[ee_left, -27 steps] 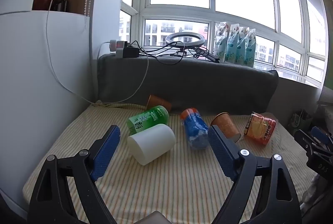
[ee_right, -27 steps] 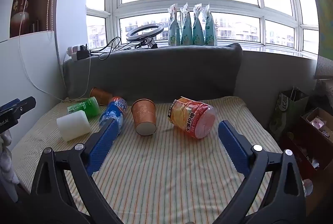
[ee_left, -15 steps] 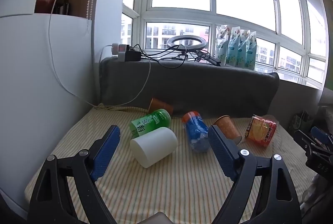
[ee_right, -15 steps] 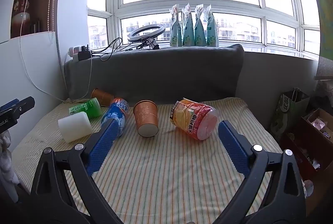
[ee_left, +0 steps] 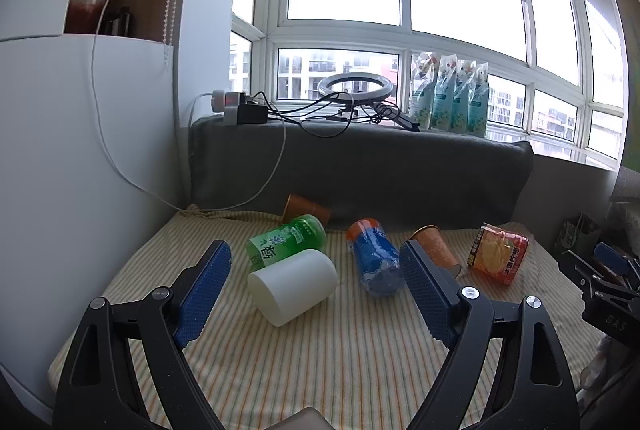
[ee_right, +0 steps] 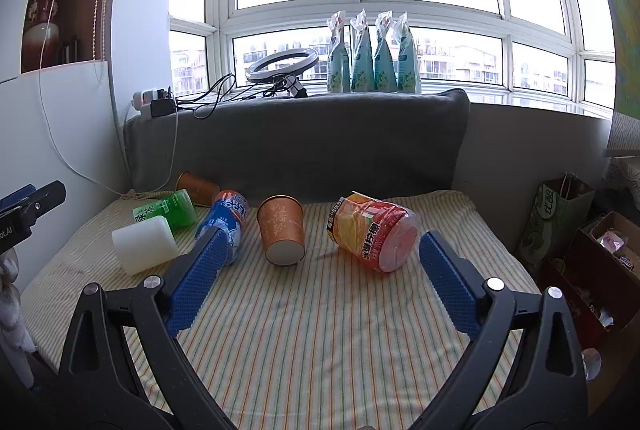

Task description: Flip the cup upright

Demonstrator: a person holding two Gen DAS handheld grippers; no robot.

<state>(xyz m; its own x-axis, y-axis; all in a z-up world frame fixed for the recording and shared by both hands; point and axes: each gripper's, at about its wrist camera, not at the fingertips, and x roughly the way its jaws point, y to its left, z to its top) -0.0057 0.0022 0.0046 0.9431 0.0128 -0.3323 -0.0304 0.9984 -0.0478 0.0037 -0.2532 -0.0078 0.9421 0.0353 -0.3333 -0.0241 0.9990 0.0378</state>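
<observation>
Both grippers hover level above the striped cloth (ee_right: 320,330), fingers pointing toward the window. The left gripper (ee_left: 316,290) gapes wide, empty, facing the white cup (ee_left: 292,286) lying on its side. The right gripper (ee_right: 320,282) is likewise spread, empty, facing a toppled orange cup (ee_right: 282,230).

I count six containers lying on their sides: two orange paper cups (ee_right: 282,228) (ee_right: 197,188), one white cup (ee_right: 145,244), one green bottle (ee_right: 167,211), one blue bottle (ee_right: 222,220) and one red-orange jar (ee_right: 372,231). I also see four pouches (ee_right: 372,56) and one ring light (ee_right: 281,66).
</observation>
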